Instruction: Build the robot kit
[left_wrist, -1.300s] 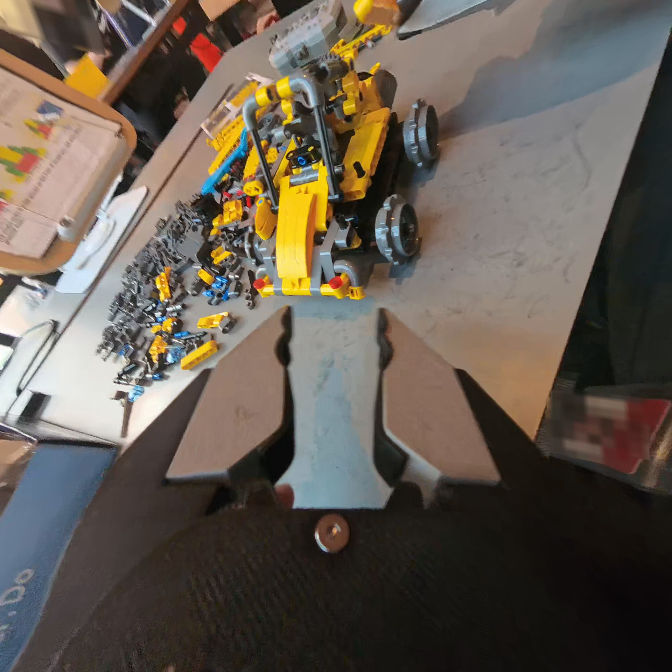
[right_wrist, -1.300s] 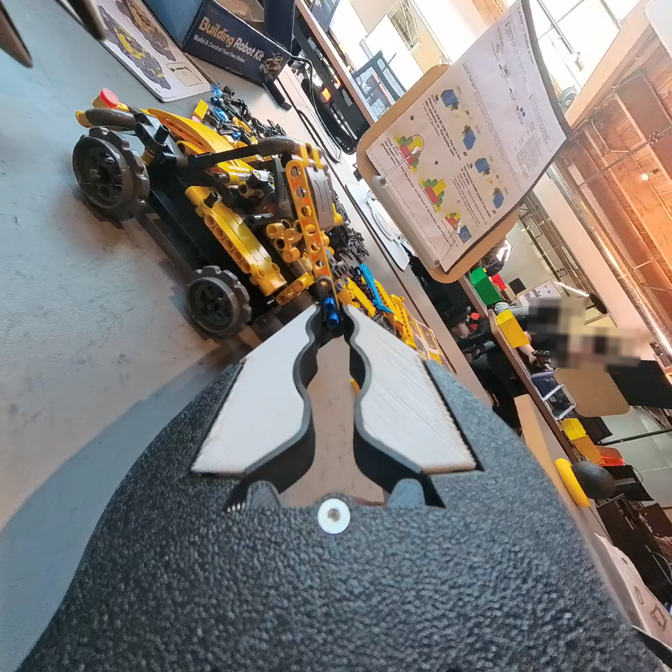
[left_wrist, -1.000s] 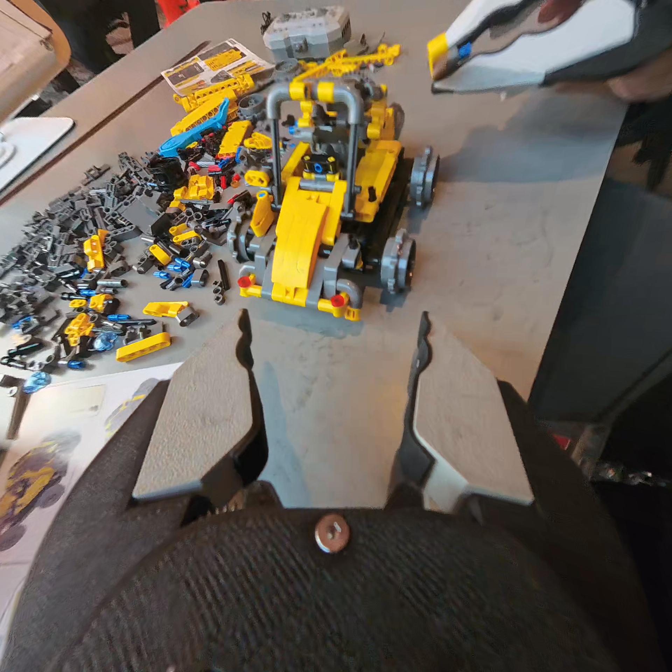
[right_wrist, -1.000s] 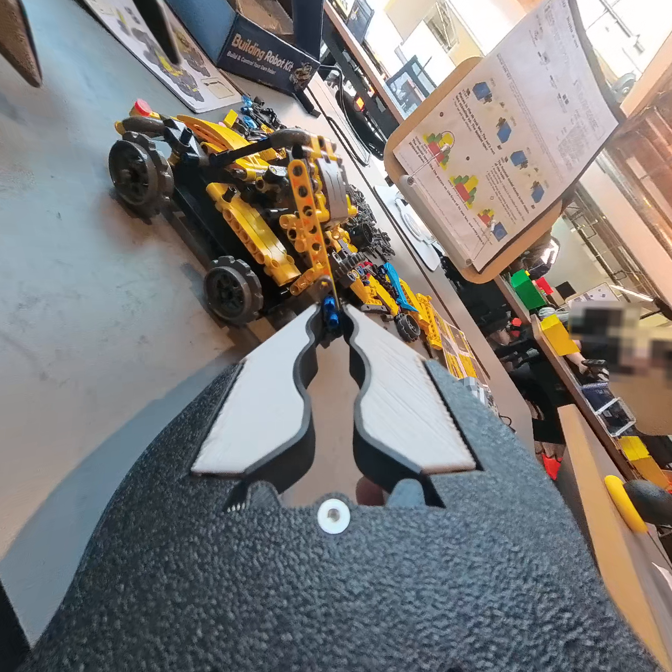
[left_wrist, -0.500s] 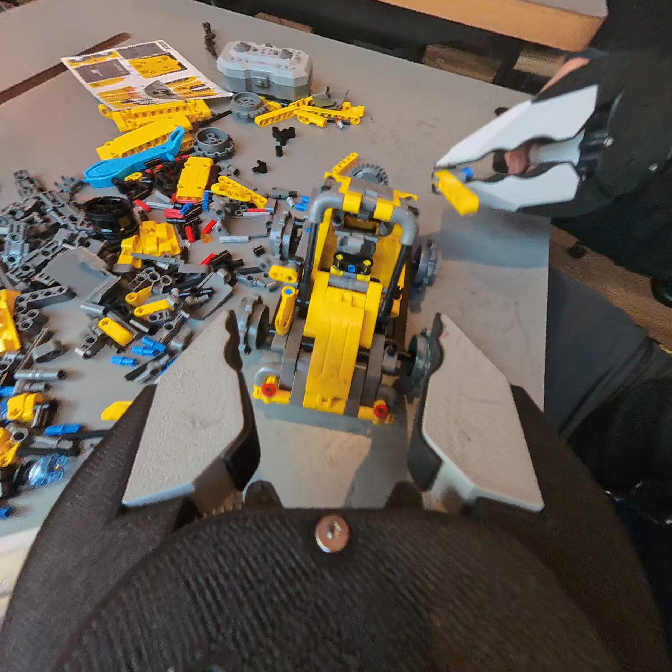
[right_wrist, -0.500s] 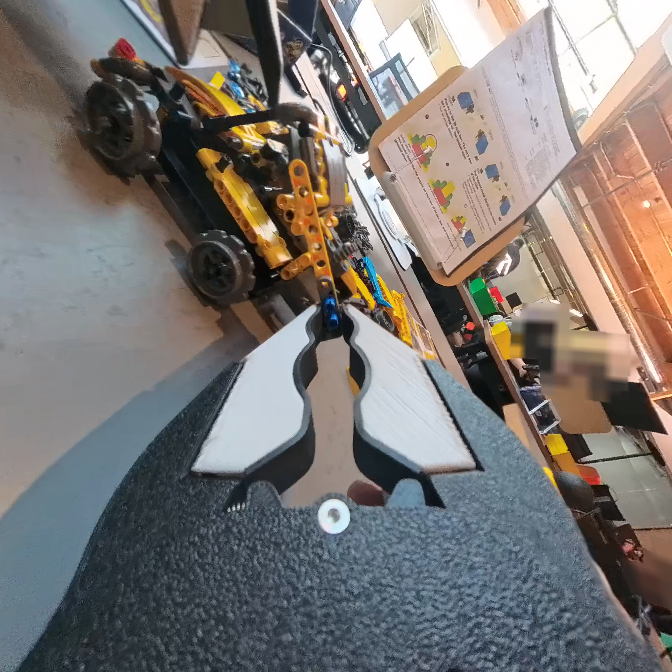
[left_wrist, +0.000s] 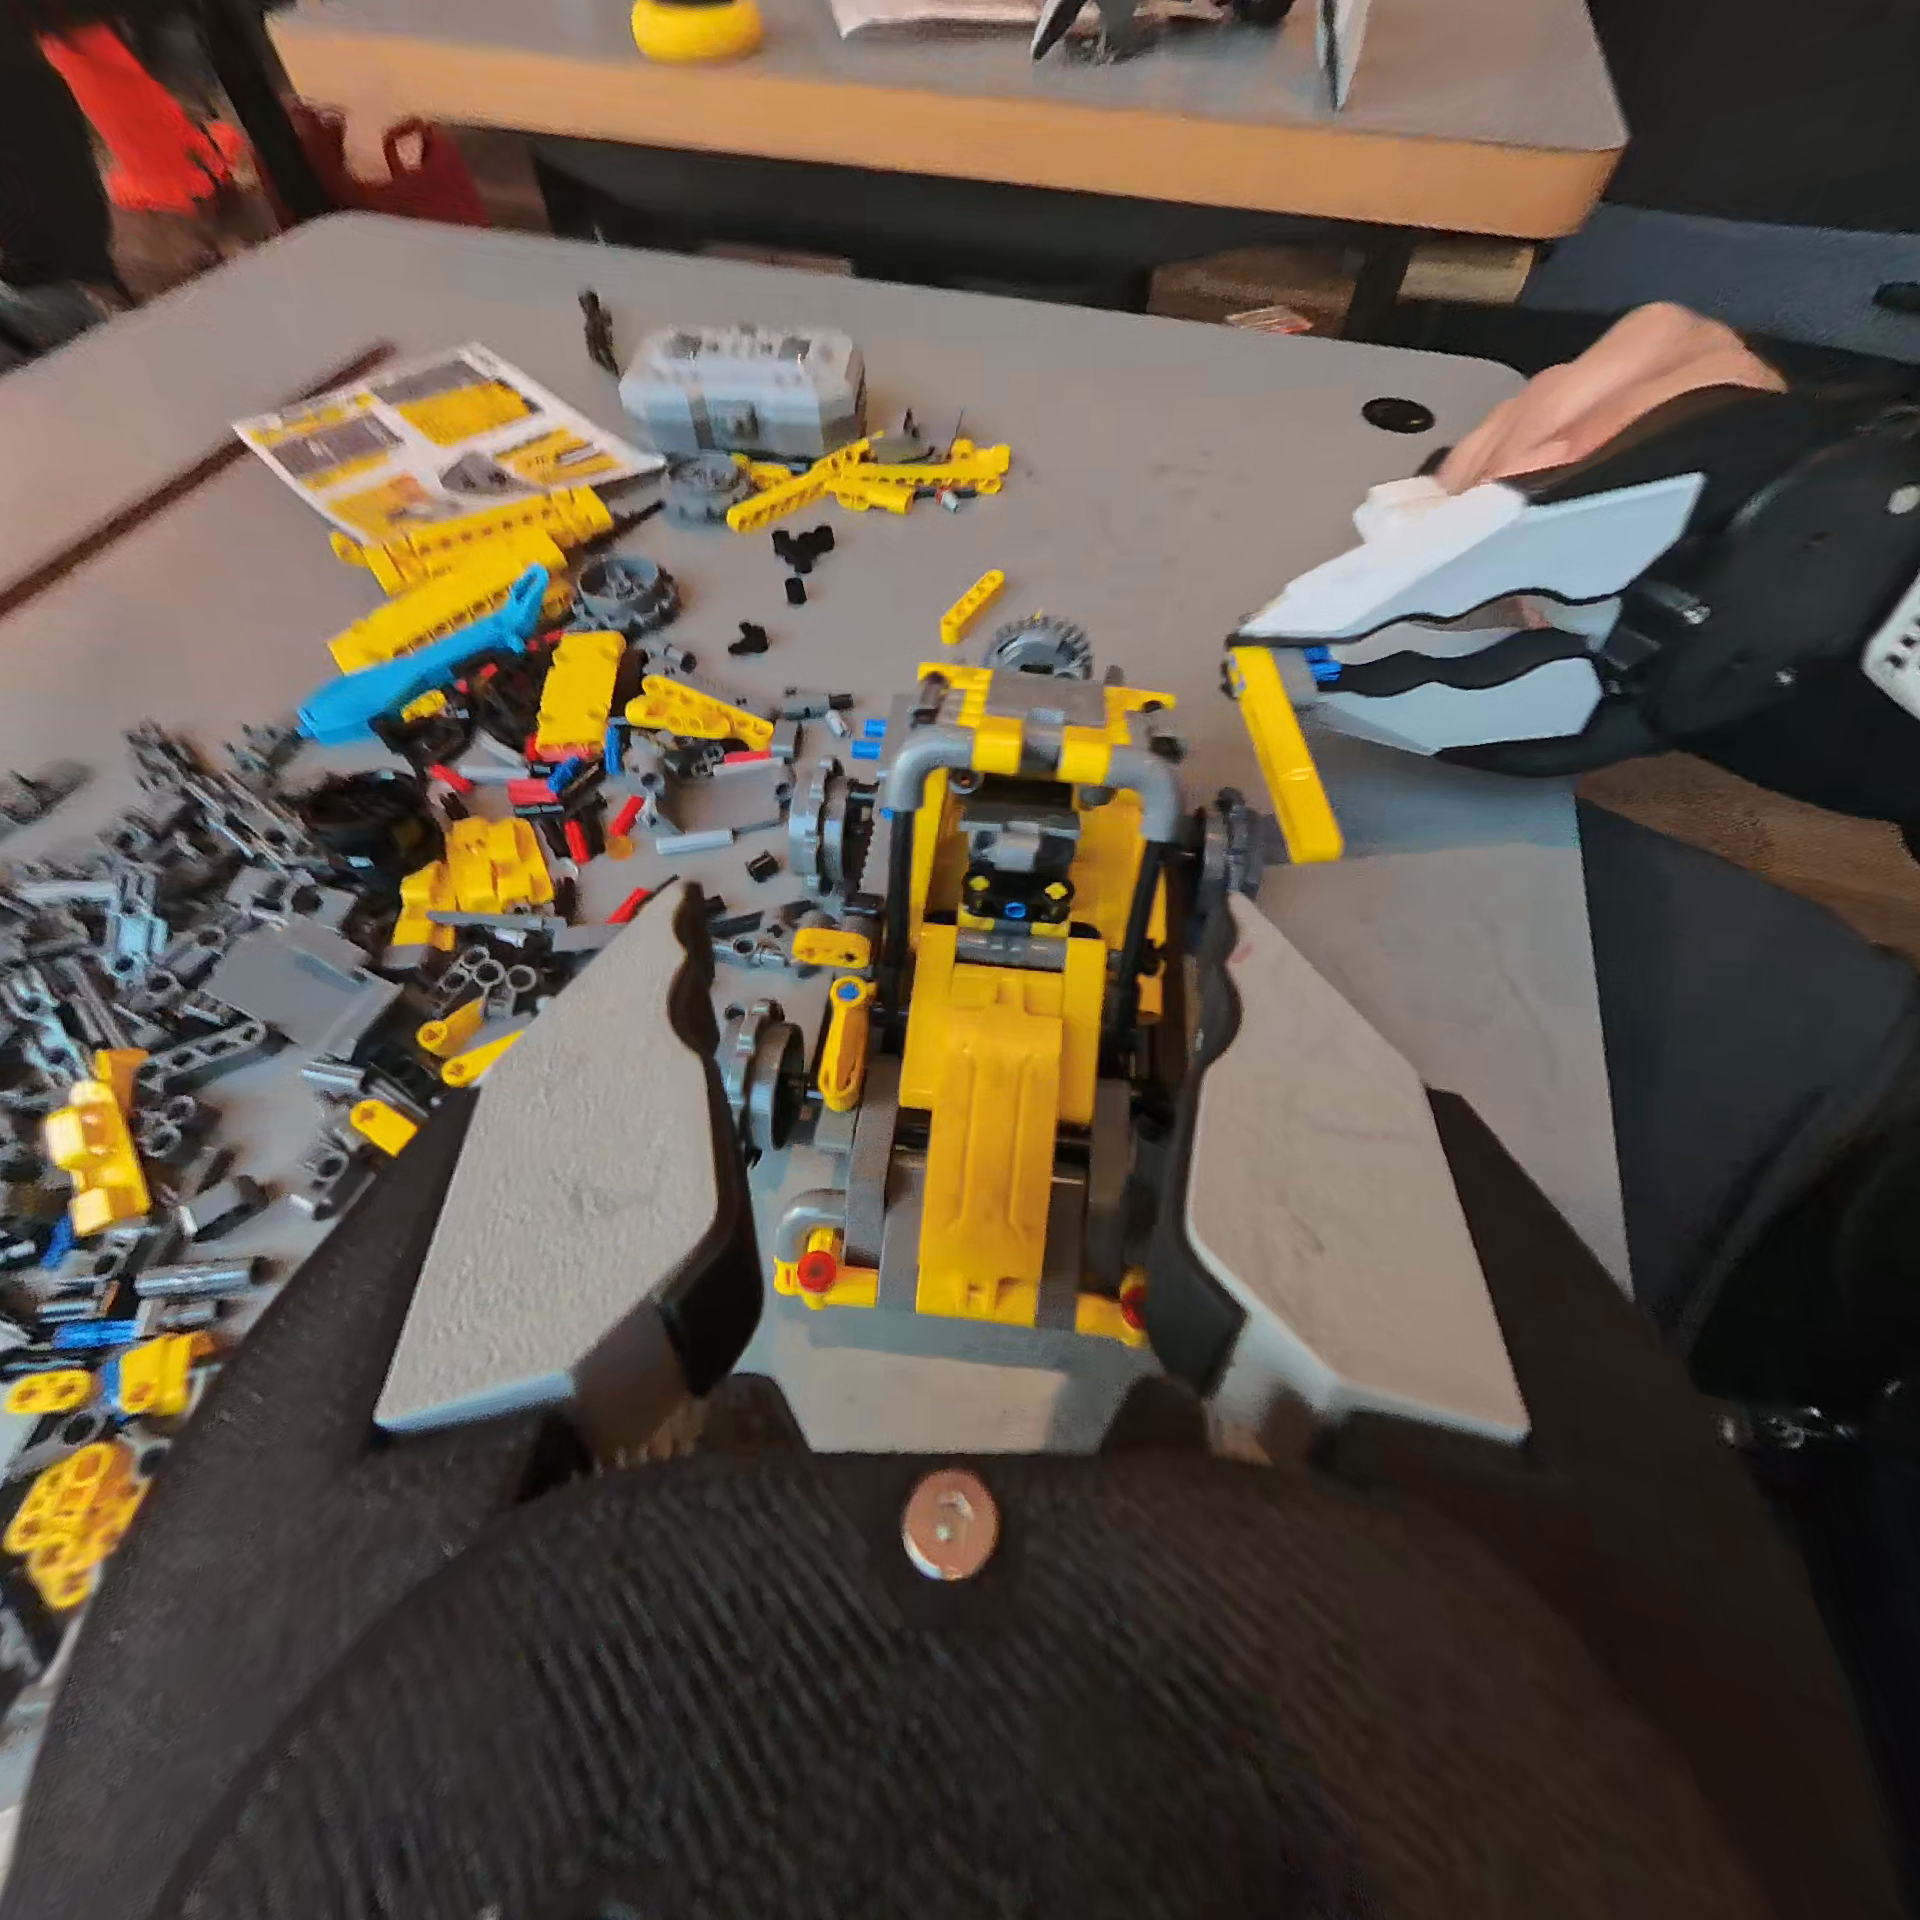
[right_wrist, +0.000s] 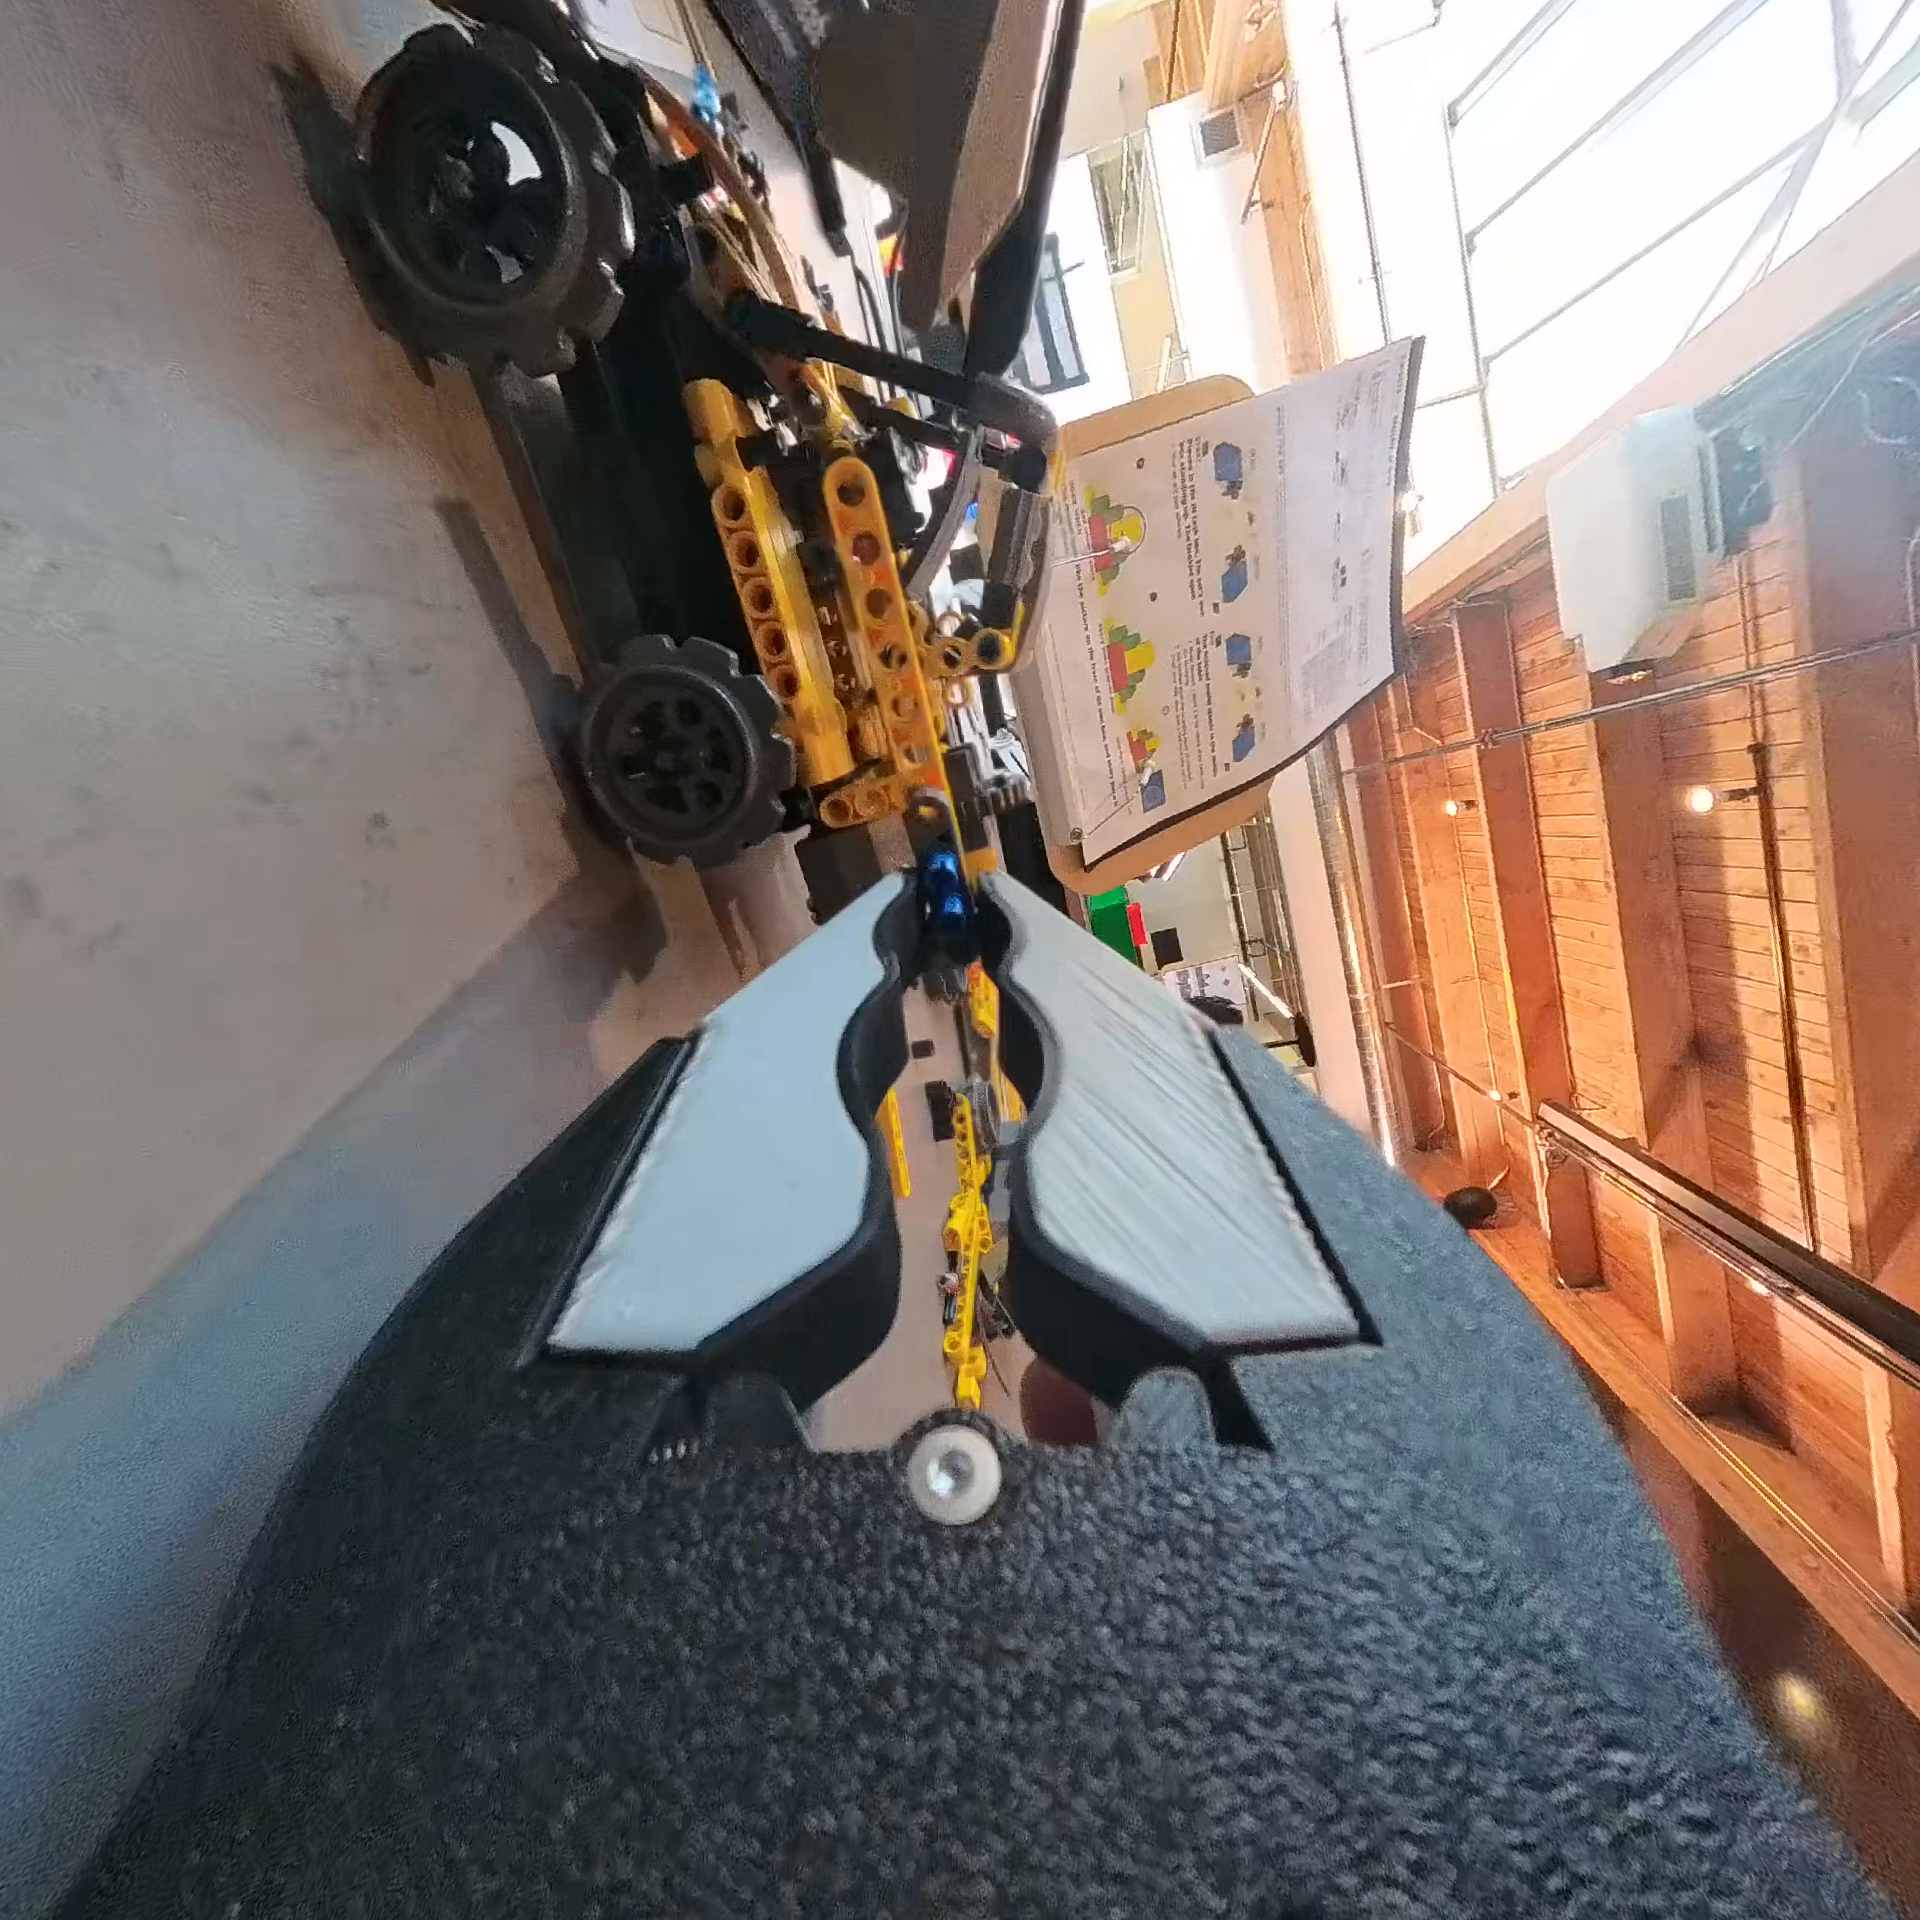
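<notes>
A yellow and grey brick-built car stands on the grey table. My left gripper is open, with one finger on each side of the car's front half; I cannot tell whether the fingers touch it. My right gripper comes in from the right, shut on a long yellow beam with a blue pin at its held end. In the right wrist view the right gripper pinches the beam at the blue pin, with the beam lying close along the car's side by the rear wheel.
A pile of loose grey, yellow and blue parts covers the table's left. A leaflet and grey box lie at the back. The table edge runs close on the right. A clipboard with a printed sheet stands beyond the car.
My left gripper opened wider and moved forward until its fingers straddle the car. My right gripper brought the yellow beam down beside the car's right rear.
</notes>
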